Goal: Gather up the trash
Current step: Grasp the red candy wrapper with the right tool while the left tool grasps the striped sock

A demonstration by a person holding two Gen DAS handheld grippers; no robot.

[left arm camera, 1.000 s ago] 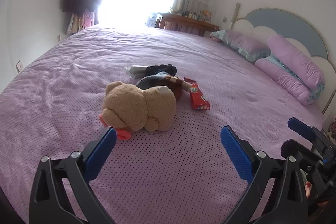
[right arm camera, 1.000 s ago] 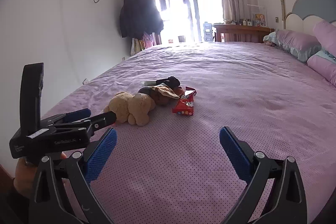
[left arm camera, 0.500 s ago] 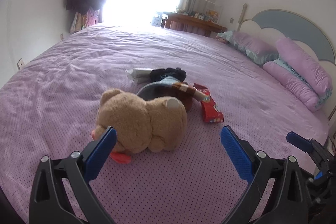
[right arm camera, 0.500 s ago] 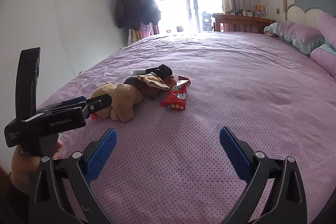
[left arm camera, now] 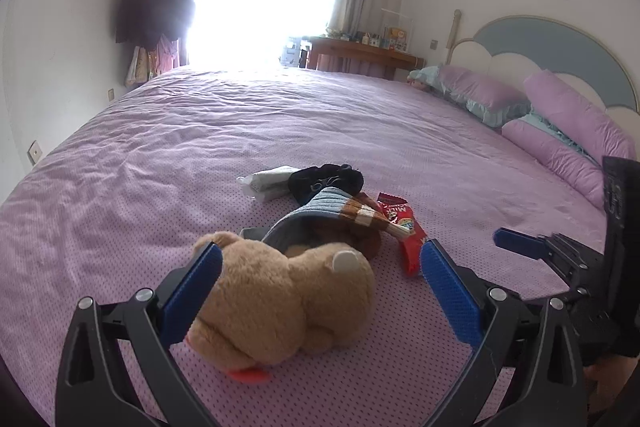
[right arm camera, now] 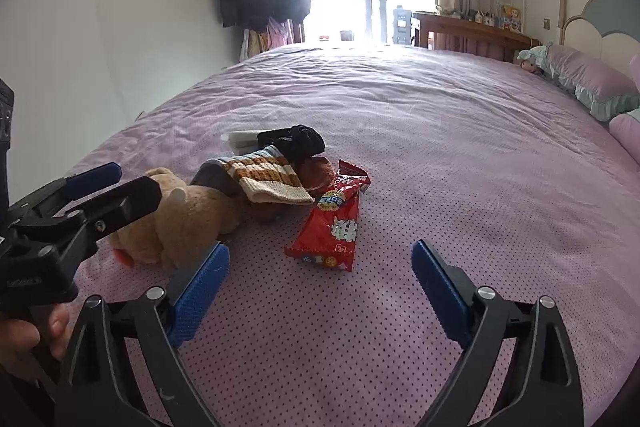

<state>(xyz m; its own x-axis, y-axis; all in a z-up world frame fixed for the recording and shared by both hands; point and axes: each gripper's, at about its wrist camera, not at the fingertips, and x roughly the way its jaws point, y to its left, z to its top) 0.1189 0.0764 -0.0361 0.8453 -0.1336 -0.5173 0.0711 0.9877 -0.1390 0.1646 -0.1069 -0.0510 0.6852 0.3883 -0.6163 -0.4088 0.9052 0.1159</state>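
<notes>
A red snack wrapper [right arm camera: 334, 223] lies flat on the purple bed [right arm camera: 440, 131], just ahead of my open, empty right gripper [right arm camera: 320, 267]. It also shows in the left wrist view [left arm camera: 404, 231], partly behind my right finger. My left gripper [left arm camera: 320, 267] is open, its fingers on either side of a tan teddy bear [left arm camera: 280, 299], not closed on it. A white packet [left arm camera: 266, 181] lies beyond a black sock [left arm camera: 326, 179].
A striped sock [right arm camera: 266, 179] and a brown plush item [right arm camera: 316, 173] lie between the bear [right arm camera: 180, 215] and the wrapper. Purple pillows [left arm camera: 560, 131] and a headboard [left arm camera: 560, 47] stand at the right. A wooden desk [left arm camera: 360, 55] is beyond the bed.
Both grippers have moved forward toward the pile. The bear now sits between the left fingers and the wrapper lies close before the right gripper. Both stay open.
</notes>
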